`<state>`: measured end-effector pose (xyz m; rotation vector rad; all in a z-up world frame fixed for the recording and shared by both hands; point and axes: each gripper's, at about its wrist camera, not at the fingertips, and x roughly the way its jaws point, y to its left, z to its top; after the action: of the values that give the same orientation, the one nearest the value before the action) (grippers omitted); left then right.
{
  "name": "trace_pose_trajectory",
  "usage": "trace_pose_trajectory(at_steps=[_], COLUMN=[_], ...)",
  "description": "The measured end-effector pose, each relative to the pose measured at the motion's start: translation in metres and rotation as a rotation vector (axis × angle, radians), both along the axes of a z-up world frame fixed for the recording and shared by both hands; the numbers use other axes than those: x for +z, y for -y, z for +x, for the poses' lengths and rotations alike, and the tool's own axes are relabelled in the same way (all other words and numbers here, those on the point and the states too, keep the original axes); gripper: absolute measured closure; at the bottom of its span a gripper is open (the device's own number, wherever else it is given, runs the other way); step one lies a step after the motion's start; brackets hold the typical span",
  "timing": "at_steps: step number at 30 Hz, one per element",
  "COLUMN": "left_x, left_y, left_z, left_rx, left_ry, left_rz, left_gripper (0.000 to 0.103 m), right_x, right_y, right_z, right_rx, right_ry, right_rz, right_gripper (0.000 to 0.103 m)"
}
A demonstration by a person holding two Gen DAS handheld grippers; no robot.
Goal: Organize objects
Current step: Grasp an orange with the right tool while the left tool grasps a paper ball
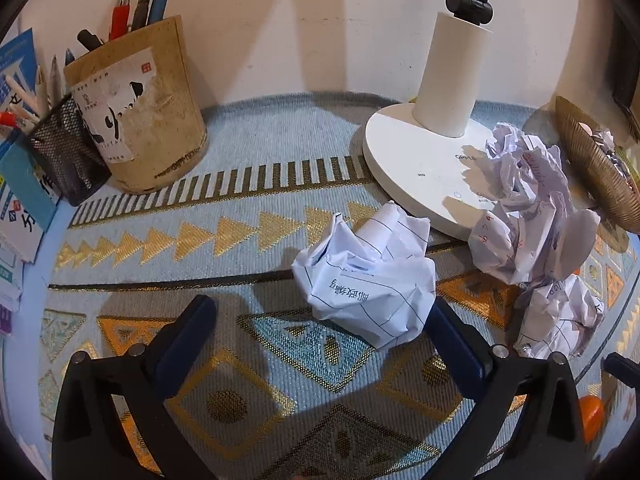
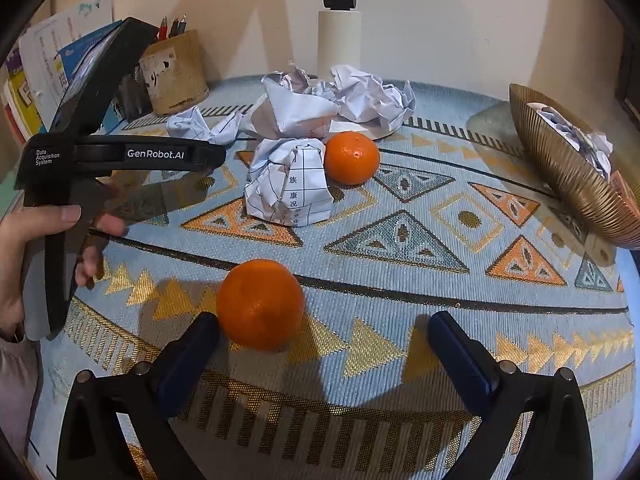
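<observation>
Tabletop [image 2: 500, 312]: patterned cloth cover, carrying everything; it runs forward from both hand-held grippers.
Lamp base [image 1: 412, 160]: ahead and right of the left hand-held gripper, with a crumpled heap resting on its edge.
Gold bowl [image 2: 568, 184]: far right of the right hand-held gripper, already holding crumpled paper.
Paper ball [image 1: 366, 280]: just ahead of the left hand-held gripper [image 1: 320, 320], toward its right finger and apparently touching that tip; roughly round, no clear long axis. The left one is nearer.
Near orange [image 2: 260, 304]: just ahead of the right hand-held gripper [image 2: 324, 332], against its left fingertip.
Left hand-held gripper: spread wide, holding nothing.
Right hand-held gripper: spread wide, empty.
</observation>
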<state>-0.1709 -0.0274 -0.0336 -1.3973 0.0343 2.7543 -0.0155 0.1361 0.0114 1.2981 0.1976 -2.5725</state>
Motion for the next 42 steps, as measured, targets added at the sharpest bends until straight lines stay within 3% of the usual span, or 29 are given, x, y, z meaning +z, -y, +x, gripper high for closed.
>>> trace_pose_trajectory(at_steps=[32, 33, 34, 35, 37, 42], left_x=[-0.001, 0.0, 0.006, 0.008, 0.009, 0.018], left_y=[-0.008, -0.008, -0.008, -0.007, -0.003, 0.003], left_z=[-0.011, -0.011, -0.007, -0.004, -0.006, -0.003], left_rx=[-0.003, -0.004, -0.003, -0.005, -0.032, -0.021], left_ry=[-0.003, -0.01, -0.048, -0.066, -0.064, -0.102], left_rz=[0.006, 0.01, 0.018, 0.03, 0.091, 0.139], left_gripper=[0.001, 0.015, 0.058, 0.055, 0.055, 0.055], right_x=[0.004, 0.004, 0.008, 0.01, 0.013, 0.014], right_y=[0.008, 0.008, 0.004, 0.003, 0.002, -0.002], right_z=[-0.016, -0.017, -0.012, -0.011, -0.009, -0.014], right_rx=[0.001, -0.002, -0.002, 0.016, 0.082, 0.083], right_ry=[0.002, -0.001, -0.016, -0.029, -0.023, -0.018], right_rz=[-0.001, -0.005, -0.02, -0.047, -0.157, -0.226], right_gripper=[0.001, 0.006, 0.023, 0.047, 0.066, 0.067])
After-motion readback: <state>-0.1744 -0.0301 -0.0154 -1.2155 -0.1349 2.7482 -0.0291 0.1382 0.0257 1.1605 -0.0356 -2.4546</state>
